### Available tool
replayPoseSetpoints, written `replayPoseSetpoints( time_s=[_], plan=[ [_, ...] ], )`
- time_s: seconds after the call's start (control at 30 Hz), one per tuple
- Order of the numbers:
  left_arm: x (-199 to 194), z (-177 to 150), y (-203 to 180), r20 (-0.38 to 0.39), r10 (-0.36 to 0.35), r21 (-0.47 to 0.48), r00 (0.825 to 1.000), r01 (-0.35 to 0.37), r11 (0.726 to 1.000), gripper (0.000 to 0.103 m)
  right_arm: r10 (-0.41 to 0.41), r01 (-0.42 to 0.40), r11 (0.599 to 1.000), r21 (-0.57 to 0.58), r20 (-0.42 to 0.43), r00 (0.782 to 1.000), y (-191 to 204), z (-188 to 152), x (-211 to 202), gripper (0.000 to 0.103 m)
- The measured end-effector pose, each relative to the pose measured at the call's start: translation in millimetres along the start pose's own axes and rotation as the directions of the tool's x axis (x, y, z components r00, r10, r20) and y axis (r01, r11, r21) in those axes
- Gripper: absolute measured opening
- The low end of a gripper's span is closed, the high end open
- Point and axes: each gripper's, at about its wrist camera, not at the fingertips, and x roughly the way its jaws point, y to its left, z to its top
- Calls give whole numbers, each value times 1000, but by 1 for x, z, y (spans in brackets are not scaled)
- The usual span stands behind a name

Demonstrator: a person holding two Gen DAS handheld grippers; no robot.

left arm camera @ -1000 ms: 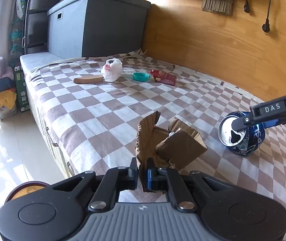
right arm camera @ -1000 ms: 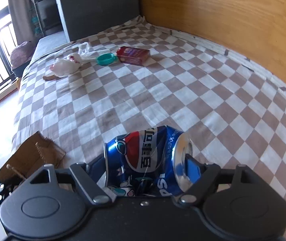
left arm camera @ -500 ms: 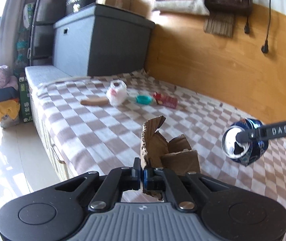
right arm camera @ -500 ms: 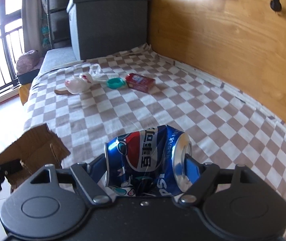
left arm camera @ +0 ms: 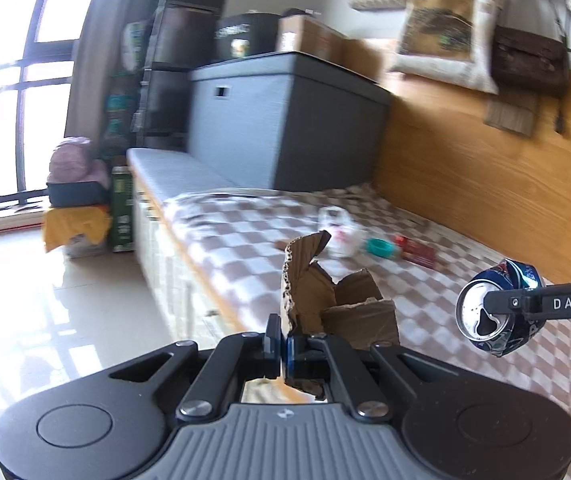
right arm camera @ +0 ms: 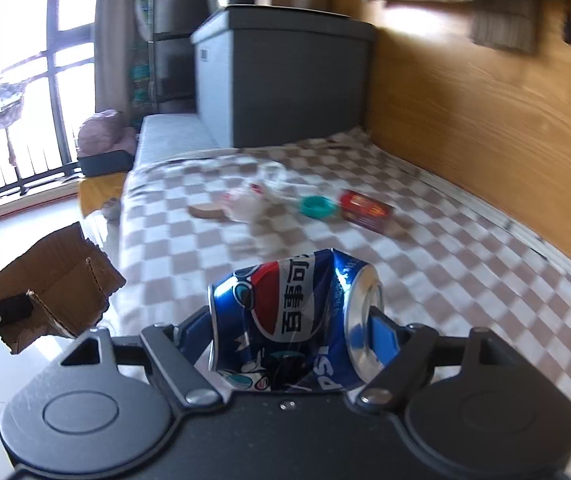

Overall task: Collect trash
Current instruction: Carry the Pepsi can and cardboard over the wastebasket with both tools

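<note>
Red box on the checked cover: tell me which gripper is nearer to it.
Right, though neither is close. The right gripper, clamped on the crushed can, hangs nearer the red box; the left gripper, pinching torn cardboard, is out by the bed's edge.

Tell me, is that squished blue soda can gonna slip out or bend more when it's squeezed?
The blue soda can is already dented, so its thin wall would probably crumple further under a hard squeeze. It looks empty through its open top, so likely light. The right hand-held gripper pinches it end to end; the shiny metal might slip.
</note>
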Motion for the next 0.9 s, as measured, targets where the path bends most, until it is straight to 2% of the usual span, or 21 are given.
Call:
replayPoseSetpoints(
  time_s=[0.23, 0.47, 0.67, 0.9],
  plan=[
    [-20, 6, 55, 10, 111, -56, 994, -111, 992, 2, 83, -82, 996, -43, 23, 996, 65, 8, 9, 80],
    [-32, 3, 99, 9, 214, -94, 977, -213, 973, 2, 172, -171, 983, -68, 19, 985, 124, 10, 24, 80],
    [-25, -10, 130, -29, 261, -143, 965, -262, 954, 2, 211, -212, 970, -118, -19, 977, 169, -4, 45, 80],
    [-1, -32, 155, -100, 277, -158, 956, -290, 944, 2, 237, -248, 959, -141, -90, 967, 204, -30, 75, 80]
  ],
)
